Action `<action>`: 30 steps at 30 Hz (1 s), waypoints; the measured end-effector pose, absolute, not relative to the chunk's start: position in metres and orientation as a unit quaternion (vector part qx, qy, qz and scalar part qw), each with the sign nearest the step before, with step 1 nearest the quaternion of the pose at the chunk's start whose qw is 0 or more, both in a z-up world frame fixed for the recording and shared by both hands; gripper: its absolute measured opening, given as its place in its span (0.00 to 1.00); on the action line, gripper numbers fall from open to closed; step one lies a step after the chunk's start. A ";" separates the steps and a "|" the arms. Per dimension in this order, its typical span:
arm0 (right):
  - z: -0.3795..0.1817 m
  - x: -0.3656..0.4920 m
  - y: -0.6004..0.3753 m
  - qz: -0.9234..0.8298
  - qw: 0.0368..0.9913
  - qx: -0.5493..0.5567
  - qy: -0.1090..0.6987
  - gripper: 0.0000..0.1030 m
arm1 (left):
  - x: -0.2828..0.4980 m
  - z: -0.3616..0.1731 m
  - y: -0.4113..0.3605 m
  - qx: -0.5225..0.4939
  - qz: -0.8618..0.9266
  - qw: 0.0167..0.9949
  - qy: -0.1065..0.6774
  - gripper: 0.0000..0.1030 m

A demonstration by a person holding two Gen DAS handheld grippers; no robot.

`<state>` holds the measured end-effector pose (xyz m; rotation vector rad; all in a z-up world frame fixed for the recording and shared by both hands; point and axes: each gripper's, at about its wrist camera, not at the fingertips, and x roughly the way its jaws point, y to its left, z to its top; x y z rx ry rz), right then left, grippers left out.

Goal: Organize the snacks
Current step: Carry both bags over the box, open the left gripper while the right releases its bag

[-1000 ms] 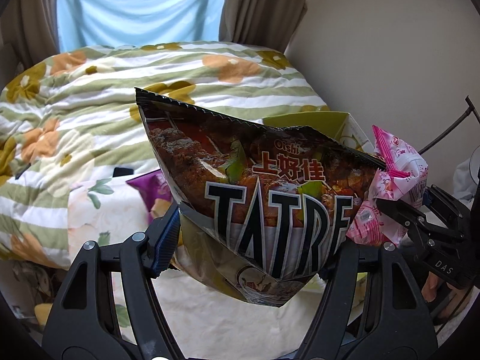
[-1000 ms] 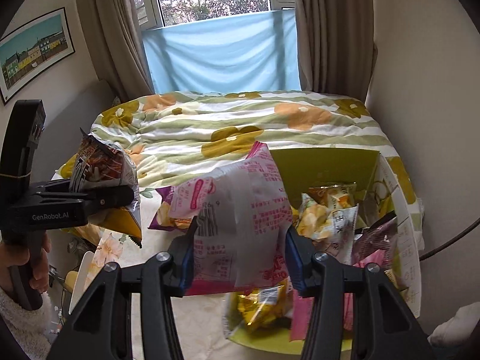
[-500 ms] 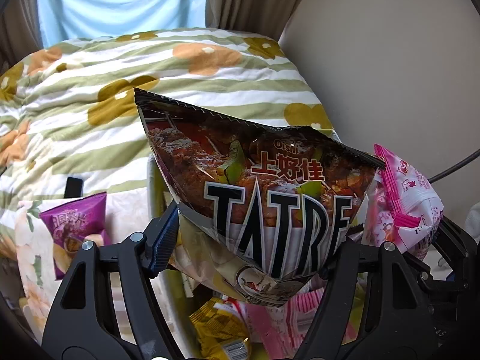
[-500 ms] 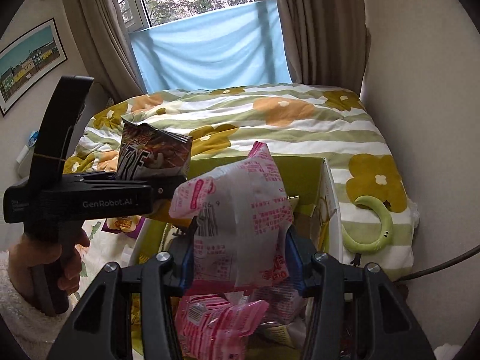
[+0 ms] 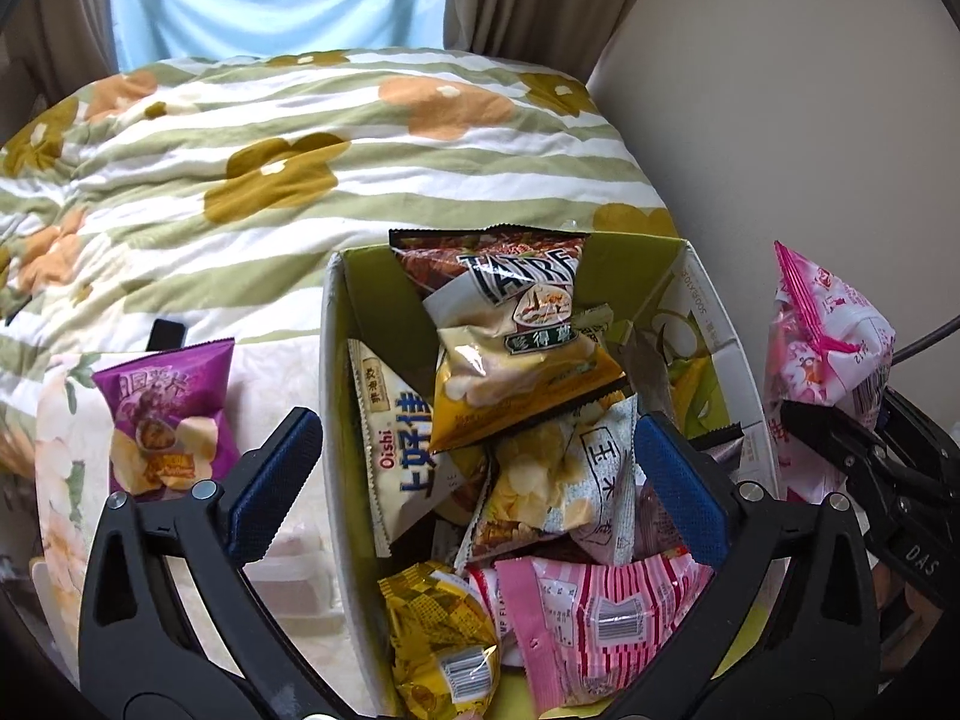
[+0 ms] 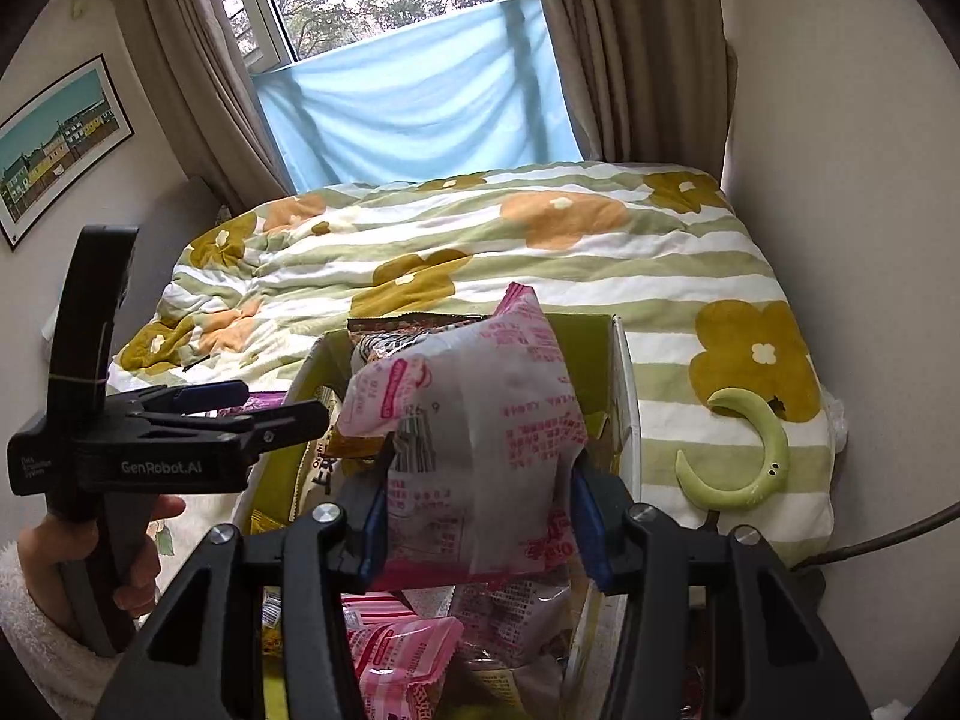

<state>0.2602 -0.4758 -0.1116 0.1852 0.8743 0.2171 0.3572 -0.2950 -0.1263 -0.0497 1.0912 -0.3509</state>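
In the left wrist view, a cardboard box (image 5: 708, 312) with a green inside is seen on the bed, and every place below is given from it. The left tongs (image 5: 474, 480) are spread wide above its open top, having just been opening, with nothing between the pads. Against the far wall of the box a brown chip bag (image 5: 510, 294) printed "TATRE" is propped on the pile. Under it lie a white bag (image 5: 402, 438) marked "Oishi" with Chinese characters, a bag with corn pictured (image 5: 558, 486), a yellow packet (image 5: 444, 642) and a pink striped packet (image 5: 600, 618) at the near end. Left of the box, on the bed, a purple chip bag (image 5: 168, 414) is laid flat. Right of the box, a pink bag (image 5: 828, 348) is held up in the right tongs.

In the right wrist view, the right tongs (image 6: 480, 516) are clamped on the pink bag (image 6: 474, 444), which is kept above the box (image 6: 624, 420); small red Chinese print covers its back. Left of the box the left tongs (image 6: 264, 408) are seen, their body lettered "GenRobot.AI", gripped by a hand (image 6: 120, 558). Right of the box a green crescent toy (image 6: 750, 450) lies on the quilt (image 6: 540, 252).
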 end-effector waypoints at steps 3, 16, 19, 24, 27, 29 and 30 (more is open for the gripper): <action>-0.106 0.262 -0.476 0.101 0.896 0.093 0.422 0.45 | 0.341 -0.121 -0.289 -0.020 -0.165 0.842 0.513 1.00; -0.143 0.319 -0.477 0.092 0.871 0.113 0.469 0.49 | 0.324 -0.115 -0.281 -0.001 -0.150 0.846 0.511 1.00; -0.153 0.324 -0.481 0.091 0.865 0.124 0.478 0.74 | 0.322 -0.119 -0.278 0.002 -0.140 0.845 0.517 1.00; -0.156 0.311 -0.485 0.108 0.869 0.141 0.462 1.00 | 0.315 -0.128 -0.274 -0.008 -0.134 0.838 0.530 1.00; -0.158 0.308 -0.483 0.114 0.869 0.130 0.464 1.00 | 0.312 -0.133 -0.275 -0.006 -0.130 0.835 0.535 1.00; -0.157 0.306 -0.482 0.114 0.871 0.125 0.462 1.00 | 0.310 -0.135 -0.275 -0.006 -0.129 0.835 0.535 1.00; -0.157 0.306 -0.482 0.115 0.871 0.124 0.462 1.00 | 0.309 -0.135 -0.275 -0.006 -0.128 0.835 0.535 1.00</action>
